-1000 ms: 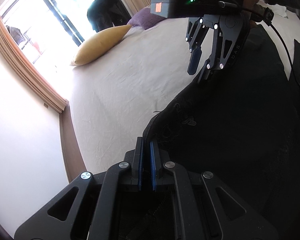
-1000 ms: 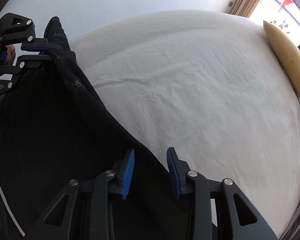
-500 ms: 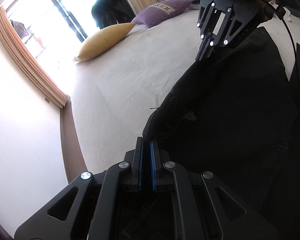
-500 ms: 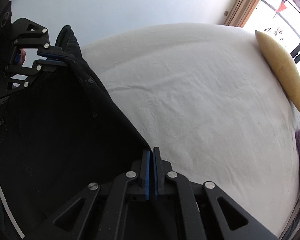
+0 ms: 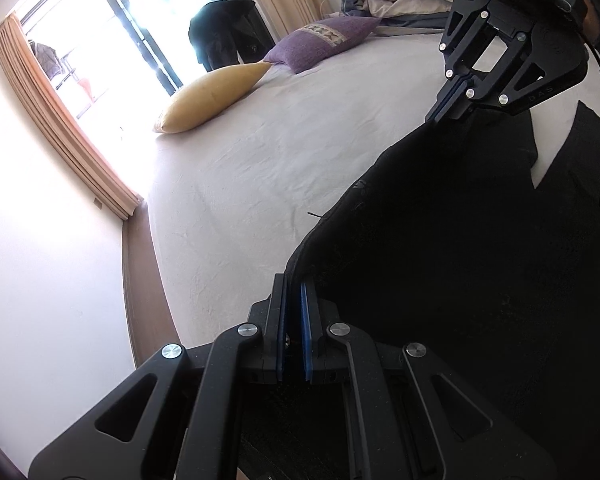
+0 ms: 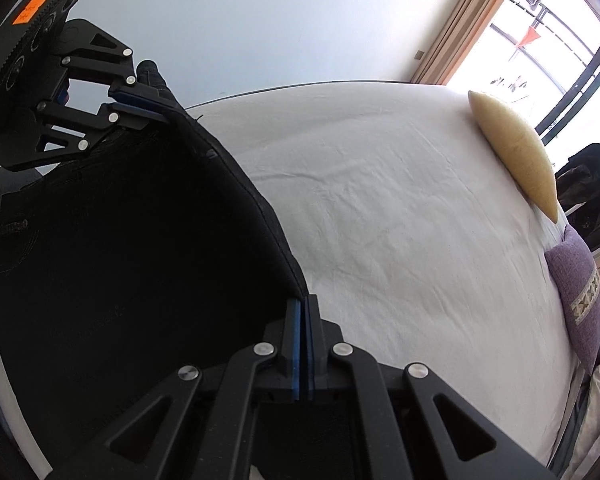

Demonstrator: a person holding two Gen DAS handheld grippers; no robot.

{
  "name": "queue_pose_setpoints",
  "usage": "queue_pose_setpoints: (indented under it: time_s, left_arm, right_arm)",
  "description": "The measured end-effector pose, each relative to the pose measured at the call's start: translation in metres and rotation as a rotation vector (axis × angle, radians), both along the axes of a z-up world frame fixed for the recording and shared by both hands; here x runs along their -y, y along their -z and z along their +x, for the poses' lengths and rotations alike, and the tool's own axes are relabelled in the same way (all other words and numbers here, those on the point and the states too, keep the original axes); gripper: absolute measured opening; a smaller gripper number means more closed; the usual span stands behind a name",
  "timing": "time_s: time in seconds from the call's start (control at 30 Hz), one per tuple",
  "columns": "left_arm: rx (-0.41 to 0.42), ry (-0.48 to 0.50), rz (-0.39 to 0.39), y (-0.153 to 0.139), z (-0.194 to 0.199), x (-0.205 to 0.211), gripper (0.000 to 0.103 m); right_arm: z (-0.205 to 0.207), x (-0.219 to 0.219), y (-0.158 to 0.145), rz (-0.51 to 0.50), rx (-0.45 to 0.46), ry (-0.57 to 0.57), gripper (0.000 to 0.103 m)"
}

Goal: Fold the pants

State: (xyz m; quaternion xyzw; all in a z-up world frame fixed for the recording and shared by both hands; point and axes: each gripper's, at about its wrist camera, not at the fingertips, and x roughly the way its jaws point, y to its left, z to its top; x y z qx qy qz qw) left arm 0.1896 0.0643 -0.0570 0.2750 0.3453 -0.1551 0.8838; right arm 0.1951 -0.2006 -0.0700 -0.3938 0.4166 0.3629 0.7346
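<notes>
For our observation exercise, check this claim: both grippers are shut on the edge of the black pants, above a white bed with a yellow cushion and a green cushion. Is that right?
Not quite. The second cushion is purple, not green, as the left wrist view shows. The rest stands: left gripper and right gripper are both shut on the black pants, above the white bed, beside a yellow cushion.

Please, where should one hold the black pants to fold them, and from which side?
Grip the black pants at the two ends of their bed-side edge, coming from above. That edge hangs taut between the left gripper and right gripper, both clamped there.

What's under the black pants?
The white bed sheet spreads out beyond the black pants. Whatever lies directly beneath the lifted cloth is covered and cannot be seen.
</notes>
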Motion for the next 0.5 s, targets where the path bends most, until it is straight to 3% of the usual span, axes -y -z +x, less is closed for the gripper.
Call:
queue_pose_setpoints:
  time_s: [0.27, 0.5]
  left_arm:
    - [-0.003, 0.048, -0.012, -0.005, -0.055, 0.01, 0.005]
    - [-0.048, 0.152, -0.012, 0.003, -0.111, 0.022, 0.005]
  right_arm:
    - [-0.059, 0.007, 0.0, -0.015, 0.038, 0.001, 0.002]
    - [-0.097, 0.019, 0.01, -0.047, 0.039, 0.003, 0.002]
